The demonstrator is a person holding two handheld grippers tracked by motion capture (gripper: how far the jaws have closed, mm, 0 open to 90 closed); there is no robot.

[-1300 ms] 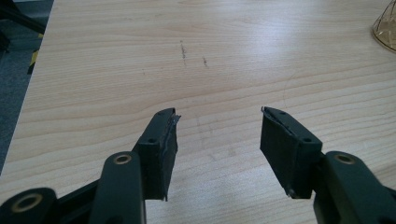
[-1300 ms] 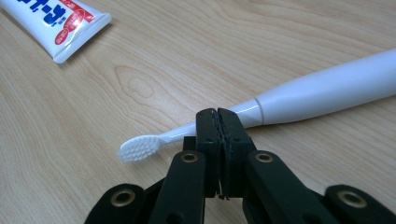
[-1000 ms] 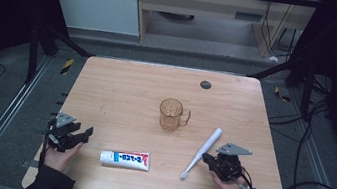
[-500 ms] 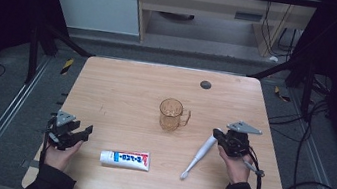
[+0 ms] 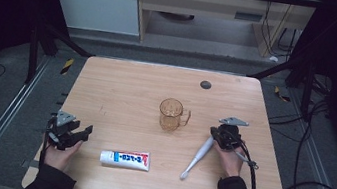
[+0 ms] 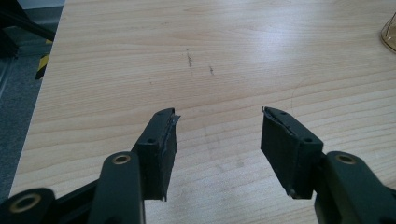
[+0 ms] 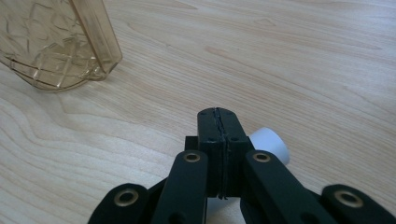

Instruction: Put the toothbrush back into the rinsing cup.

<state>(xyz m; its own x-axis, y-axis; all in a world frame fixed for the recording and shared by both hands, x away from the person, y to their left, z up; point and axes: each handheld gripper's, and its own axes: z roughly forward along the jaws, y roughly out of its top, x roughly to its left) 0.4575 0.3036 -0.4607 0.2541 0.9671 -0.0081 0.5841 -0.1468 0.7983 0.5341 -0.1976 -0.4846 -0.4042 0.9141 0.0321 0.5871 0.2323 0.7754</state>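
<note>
A white toothbrush [image 5: 196, 158] lies slanted on the wooden table [image 5: 126, 93], brush head toward me. My right gripper [image 5: 216, 132] sits over its thick handle end, jaws shut flat against each other [image 7: 218, 114] with nothing between the tips. The toothbrush's round white end [image 7: 270, 144] shows just under and to the right of them. An amber plastic mug [image 5: 171, 114] stands upright a short way left of that gripper, and close by at upper left in the right gripper view [image 7: 56, 42]. My left gripper [image 5: 84, 132] rests at the near left, open and empty [image 6: 219, 123].
A toothpaste tube [image 5: 125, 159] lies flat near the front edge between my hands. A small dark disc [image 5: 205, 84] sits near the far edge. The table's left edge [image 6: 42, 93] is close to my left gripper. Cables trail on the floor at right.
My right gripper has moved away from me, from beside the middle of the toothbrush up to its handle end. The handle end has shifted slightly left. The left gripper stayed put.
</note>
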